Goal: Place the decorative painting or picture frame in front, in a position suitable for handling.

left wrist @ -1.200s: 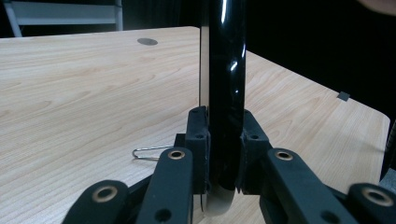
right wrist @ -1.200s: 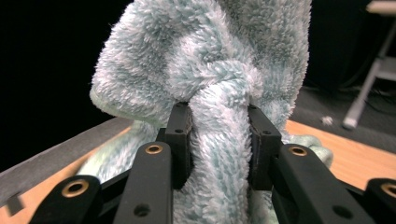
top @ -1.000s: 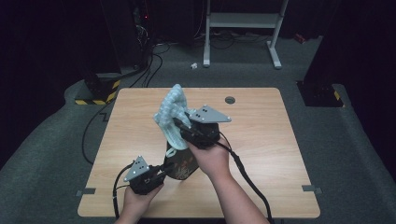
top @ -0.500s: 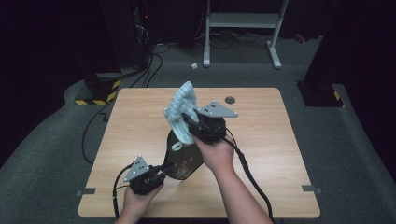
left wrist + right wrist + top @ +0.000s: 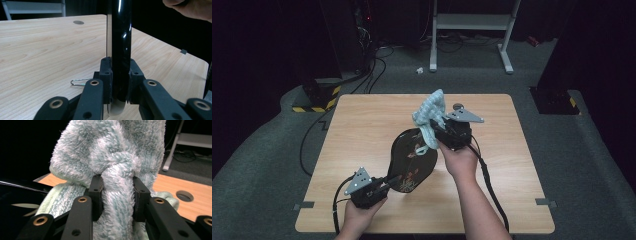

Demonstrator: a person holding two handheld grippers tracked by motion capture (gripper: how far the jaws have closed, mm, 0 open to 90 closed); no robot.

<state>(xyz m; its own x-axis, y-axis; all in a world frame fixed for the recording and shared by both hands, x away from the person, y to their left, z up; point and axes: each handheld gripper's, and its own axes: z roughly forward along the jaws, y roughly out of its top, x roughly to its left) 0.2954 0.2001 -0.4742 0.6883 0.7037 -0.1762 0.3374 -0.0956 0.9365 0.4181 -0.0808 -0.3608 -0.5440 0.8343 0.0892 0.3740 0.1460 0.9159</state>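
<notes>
The right gripper (image 5: pixel 438 134) has carried its clamped fluffy cloth (image 5: pixel 430 114) rightward along the black tray (image 5: pixel 412 160), which the left gripper (image 5: pixel 384 184) grips.

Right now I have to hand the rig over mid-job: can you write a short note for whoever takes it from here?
Left tongs: shut on the near rim of the black tray, holding it propped on edge above the table.
Right tongs: shut on a bunched pale blue towel, at the tray's upper edge.
Done: tray lifted and steadied, towel gripped and brought to the tray.
Left: seemingly wiping the tray's painted face with the towel, then laying the tray flat and letting both go. How much has been wiped cannot be told.
Note: a paper clip lies on the table near the left tongs.
</notes>
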